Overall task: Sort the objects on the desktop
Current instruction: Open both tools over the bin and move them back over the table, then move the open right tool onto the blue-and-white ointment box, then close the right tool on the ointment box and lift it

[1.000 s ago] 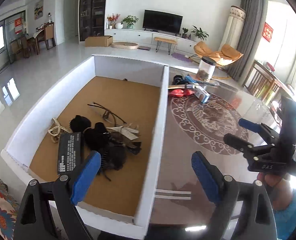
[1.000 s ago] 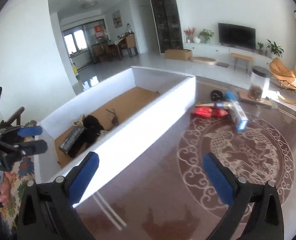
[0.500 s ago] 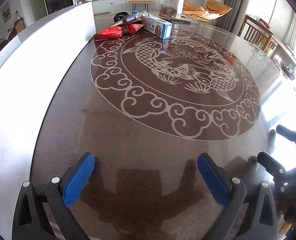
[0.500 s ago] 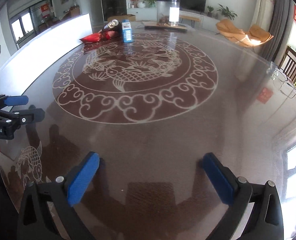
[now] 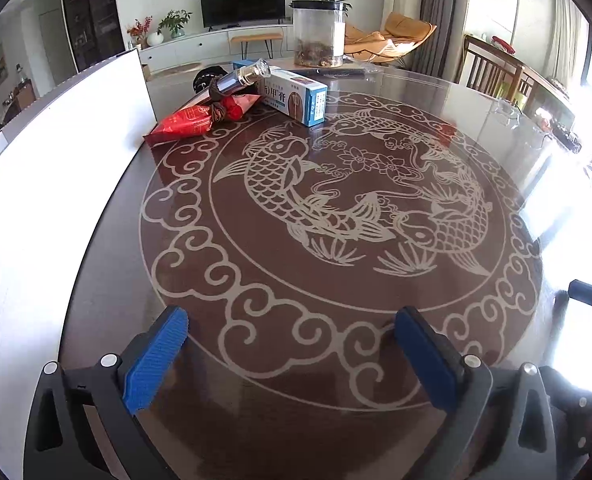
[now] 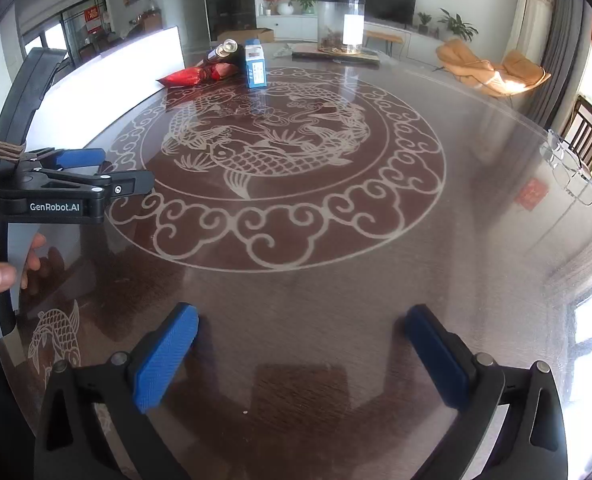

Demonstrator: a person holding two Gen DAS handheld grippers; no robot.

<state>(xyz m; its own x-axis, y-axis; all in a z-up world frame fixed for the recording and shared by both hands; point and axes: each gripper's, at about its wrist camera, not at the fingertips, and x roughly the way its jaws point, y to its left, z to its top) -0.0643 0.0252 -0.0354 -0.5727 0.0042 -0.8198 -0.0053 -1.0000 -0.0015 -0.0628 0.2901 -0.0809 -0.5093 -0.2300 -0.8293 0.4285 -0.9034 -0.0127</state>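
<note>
Clutter, red packet (image 5: 188, 122) under bottle (image 5: 242, 78), lies upper left; we hold left gripper (image 5: 292, 354) nearer, both grippers (image 6: 302, 354) wide, empty.

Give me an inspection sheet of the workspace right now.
Surface: round dark glass-topped table with fish inlay, glossy, centre bare.
Job's things: red foil packet, clear-capped dark bottle lying on it, blue-white carton, all piled beside the white box wall.
Clutter: clear lidded jar; clear glasses at table edge.
Grippers: left hand-held gripper and right hand-held gripper open, empty.
Cables: nothing seen.
Surroundings: living room, television, orange chair.
</note>
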